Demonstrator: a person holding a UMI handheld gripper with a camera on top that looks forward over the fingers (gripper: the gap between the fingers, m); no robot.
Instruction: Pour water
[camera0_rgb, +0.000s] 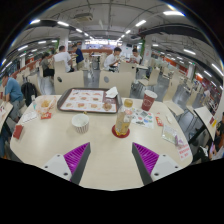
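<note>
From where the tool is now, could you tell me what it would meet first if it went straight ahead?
Probably the bottle on its orange coaster, just ahead of the open tool and slightly right of the midline. The white cup stands left of that line. Depth is hard to judge, so the tool might pass between them.

A large canteen-like hall stretches away under a ceiling (110, 22) crossed with rows of bright strip lights. Beyond the pale round-edged desk (95, 150) stand more tables and light chairs (120, 78) — several people (62, 60) sit or stand among them. Red accents mark the far side walls.
</note>
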